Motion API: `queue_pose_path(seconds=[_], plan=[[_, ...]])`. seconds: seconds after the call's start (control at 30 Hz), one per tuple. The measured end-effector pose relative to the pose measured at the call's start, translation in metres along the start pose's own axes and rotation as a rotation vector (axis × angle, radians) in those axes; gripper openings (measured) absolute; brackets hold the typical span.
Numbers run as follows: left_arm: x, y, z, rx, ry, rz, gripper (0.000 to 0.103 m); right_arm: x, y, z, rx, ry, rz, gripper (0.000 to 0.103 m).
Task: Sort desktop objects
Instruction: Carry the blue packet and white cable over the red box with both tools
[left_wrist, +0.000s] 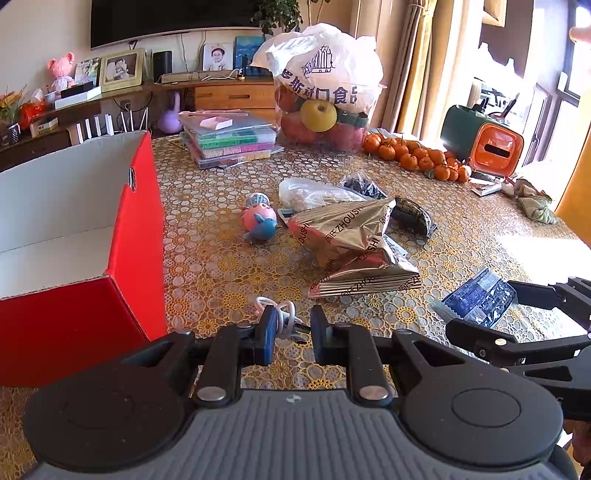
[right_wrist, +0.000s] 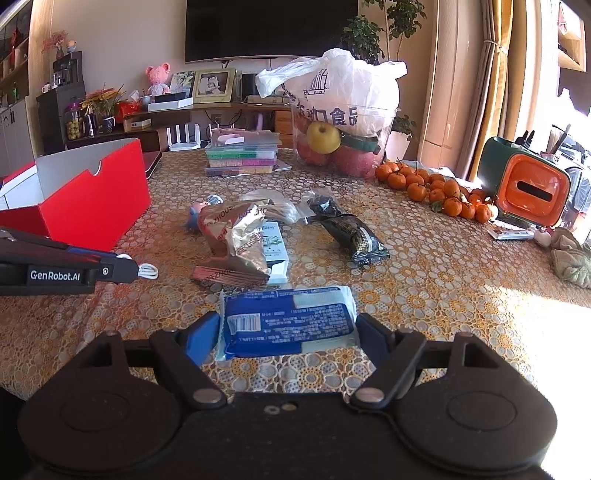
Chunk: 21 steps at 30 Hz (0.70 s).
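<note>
My left gripper (left_wrist: 293, 332) is shut on a coiled white cable (left_wrist: 286, 314) low over the patterned table (left_wrist: 221, 266), just right of an open red box (left_wrist: 74, 314). In the right wrist view the same gripper (right_wrist: 133, 267) shows at the left with the cable (right_wrist: 147, 271) sticking out of its tip. My right gripper (right_wrist: 288, 332) has both fingers against the sides of a blue tissue pack (right_wrist: 288, 321), which lies flat near the table's front. The left wrist view shows that gripper (left_wrist: 480, 306) at the right, closed on the pack (left_wrist: 476, 299).
Mid-table lie a crumpled foil snack bag (left_wrist: 354, 236), a pink and blue toy (left_wrist: 258, 221), a dark packet (left_wrist: 410, 218) and a clear bag (left_wrist: 310, 192). Behind stand stacked plastic cases (left_wrist: 229, 144), a fruit tub (left_wrist: 325, 122), several mandarins (left_wrist: 417, 155) and an orange-green holder (left_wrist: 484, 144).
</note>
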<state>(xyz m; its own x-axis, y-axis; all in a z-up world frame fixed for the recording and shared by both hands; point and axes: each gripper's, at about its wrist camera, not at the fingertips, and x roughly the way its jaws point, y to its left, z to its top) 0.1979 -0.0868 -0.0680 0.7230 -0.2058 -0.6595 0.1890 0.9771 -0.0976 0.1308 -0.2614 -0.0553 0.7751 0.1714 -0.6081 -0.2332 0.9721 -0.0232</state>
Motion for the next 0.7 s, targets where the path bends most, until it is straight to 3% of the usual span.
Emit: queue_pose_path(seconds=[0.7], plan=[[-0.043, 0.019, 0.01, -0.03, 0.006, -0.104, 0.018, -0.037, 0.027, 0.022, -0.065, -0.004, 0.008, 0.08]])
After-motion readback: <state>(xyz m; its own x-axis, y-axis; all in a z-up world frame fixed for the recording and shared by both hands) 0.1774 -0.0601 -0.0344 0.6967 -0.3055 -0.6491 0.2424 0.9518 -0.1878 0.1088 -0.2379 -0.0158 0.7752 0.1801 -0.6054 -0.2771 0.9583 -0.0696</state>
